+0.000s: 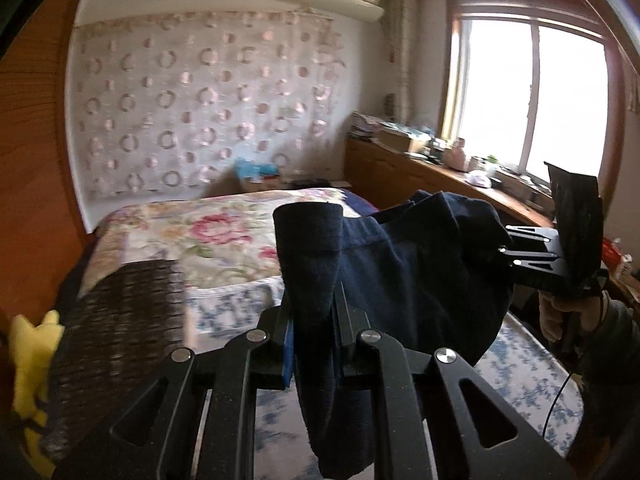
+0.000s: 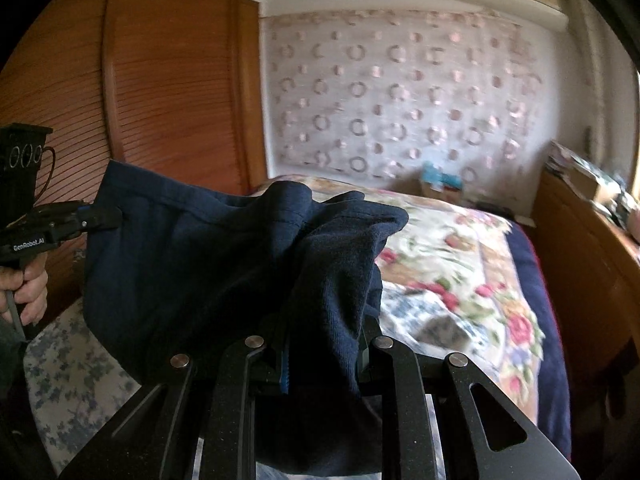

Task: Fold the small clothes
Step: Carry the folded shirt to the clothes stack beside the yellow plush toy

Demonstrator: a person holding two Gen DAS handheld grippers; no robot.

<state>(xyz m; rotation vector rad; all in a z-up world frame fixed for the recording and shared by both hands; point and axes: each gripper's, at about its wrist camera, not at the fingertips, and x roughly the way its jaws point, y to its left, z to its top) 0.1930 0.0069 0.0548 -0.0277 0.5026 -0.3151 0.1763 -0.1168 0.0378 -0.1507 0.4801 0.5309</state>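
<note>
A small navy blue garment (image 1: 400, 272) hangs in the air between both grippers, lifted off the bed. My left gripper (image 1: 314, 312) is shut on one edge of it, the cloth bunched between the fingers and drooping below them. To its right in the left wrist view, the right gripper (image 1: 502, 254) clamps the other edge, held by a hand. In the right wrist view the same navy garment (image 2: 224, 264) drapes over my right gripper (image 2: 324, 344), which is shut on it. The left gripper (image 2: 100, 216) pinches the far corner at the left. The fingertips are hidden by fabric.
Below lies a bed with a blue-flowered sheet (image 1: 532, 384), a rose-patterned quilt (image 2: 460, 272) and a dark woven mat (image 1: 120, 320). A yellow soft toy (image 1: 28, 360) sits at the left edge. A wooden wardrobe (image 2: 160, 92) stands left; a cluttered wooden counter (image 1: 440, 160) runs under the window.
</note>
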